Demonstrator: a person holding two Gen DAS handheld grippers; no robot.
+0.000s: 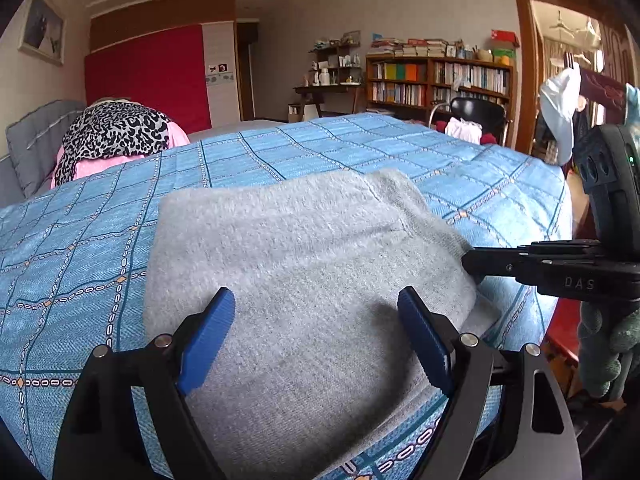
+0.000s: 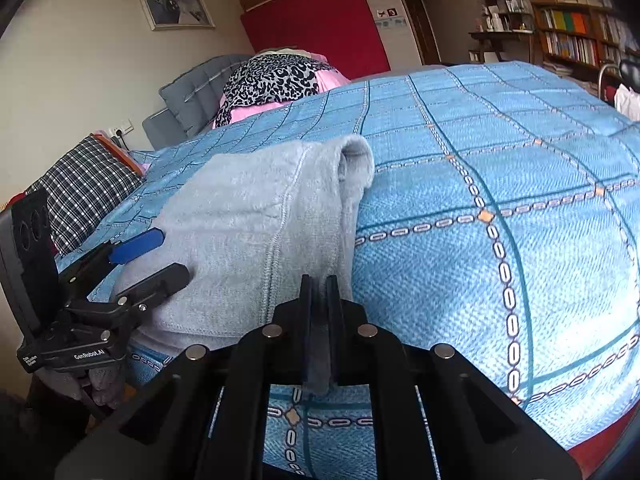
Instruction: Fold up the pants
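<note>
Our big bed has a blue checked cover, and the gray pants lie folded on it. We hold the left gripper over them, fingers wide apart. On the right, the right gripper pinches the pants' edge tight.

Left wrist view: low, close over the grey pants, facing across the bed toward the bookshelf. Right wrist view: equally near, at the pants' right edge, facing the headboard. Shared: pants, bed, bookshelf, each other's gripper.
</note>
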